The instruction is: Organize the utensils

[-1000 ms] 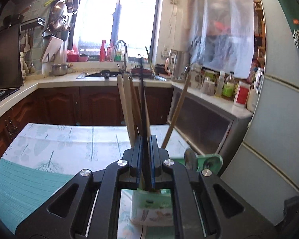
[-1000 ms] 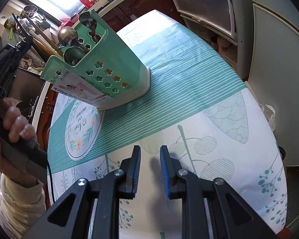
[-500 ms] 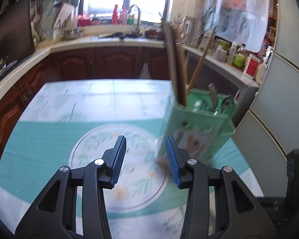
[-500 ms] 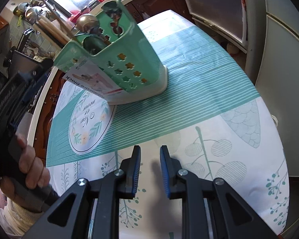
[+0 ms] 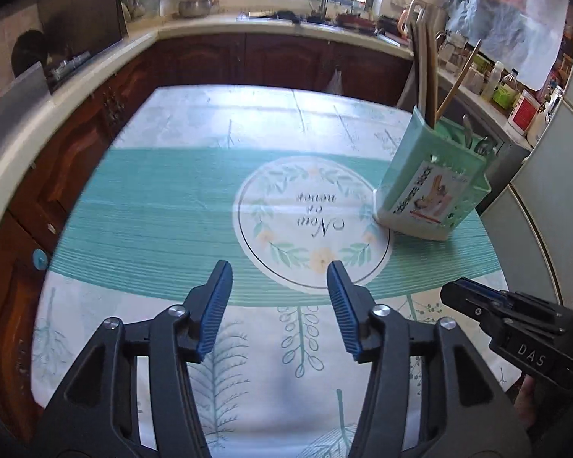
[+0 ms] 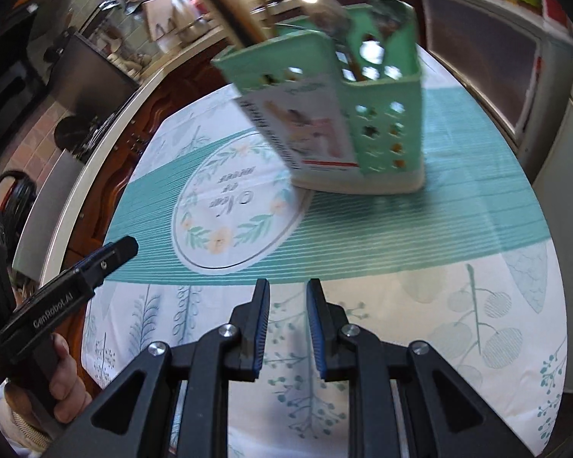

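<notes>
We see the left hand-held gripper [image 5: 279, 305] with jaws that have just been opening, wide and empty; the right hand-held gripper [image 6: 286, 328] stands narrowly parted, empty. The mint-green perforated plastic utensil caddy [image 5: 431, 194], holding wooden chopsticks [image 5: 429, 76] and, apparently, metal spoons [image 6: 321, 15], stands far right on the bench [image 5: 152, 210].

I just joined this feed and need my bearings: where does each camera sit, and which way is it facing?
Left wrist: on the left gripper, looking down over the tablecloth towards the counter; its open, empty fingers show, with the right gripper alongside.
Right wrist: on the right gripper, looking down at the table; its narrowly parted, empty fingers, the left gripper and a hand show.
Shared: the green utensil holder.
</notes>
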`<state>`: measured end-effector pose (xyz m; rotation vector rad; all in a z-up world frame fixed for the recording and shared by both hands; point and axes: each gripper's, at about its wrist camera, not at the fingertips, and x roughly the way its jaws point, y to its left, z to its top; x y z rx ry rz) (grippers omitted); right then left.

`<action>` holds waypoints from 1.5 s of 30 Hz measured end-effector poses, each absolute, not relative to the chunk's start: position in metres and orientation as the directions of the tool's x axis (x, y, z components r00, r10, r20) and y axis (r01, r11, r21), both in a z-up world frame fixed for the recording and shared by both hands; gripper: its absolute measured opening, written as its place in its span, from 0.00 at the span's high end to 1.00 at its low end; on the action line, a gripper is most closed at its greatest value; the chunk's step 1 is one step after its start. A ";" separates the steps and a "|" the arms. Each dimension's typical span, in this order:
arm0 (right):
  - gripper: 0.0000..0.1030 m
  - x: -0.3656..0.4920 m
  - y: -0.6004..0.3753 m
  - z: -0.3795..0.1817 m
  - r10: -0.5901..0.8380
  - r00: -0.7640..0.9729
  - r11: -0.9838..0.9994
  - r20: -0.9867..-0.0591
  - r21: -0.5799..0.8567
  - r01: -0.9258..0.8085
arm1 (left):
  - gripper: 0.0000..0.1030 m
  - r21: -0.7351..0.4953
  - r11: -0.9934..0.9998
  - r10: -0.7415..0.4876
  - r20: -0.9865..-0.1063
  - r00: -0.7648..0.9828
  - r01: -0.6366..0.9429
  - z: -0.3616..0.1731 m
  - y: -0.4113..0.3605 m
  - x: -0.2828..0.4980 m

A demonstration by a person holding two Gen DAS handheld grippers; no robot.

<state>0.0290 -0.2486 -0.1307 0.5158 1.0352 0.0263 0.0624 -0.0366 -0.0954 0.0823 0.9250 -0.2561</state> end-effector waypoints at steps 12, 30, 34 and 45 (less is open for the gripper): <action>0.68 0.015 -0.202 -0.043 0.226 0.621 0.923 -0.750 0.369 0.110 | 0.21 0.002 0.967 -0.170 -0.740 0.651 0.254 -0.012 -0.035 0.036; 0.53 -0.011 -0.177 -0.001 0.103 0.723 0.945 -0.684 0.293 0.143 | 0.20 0.051 0.982 -0.094 -0.705 0.703 0.182 0.012 -0.016 0.003; 0.53 -0.013 -0.174 -0.001 0.098 0.723 0.945 -0.684 0.293 0.148 | 0.20 0.050 0.982 -0.093 -0.705 0.703 0.180 0.013 -0.014 0.001; 0.53 -0.018 -0.169 -0.002 0.099 0.728 0.944 -0.679 0.295 0.147 | 0.20 0.061 0.983 -0.078 -0.711 0.698 0.172 0.012 -0.009 -0.002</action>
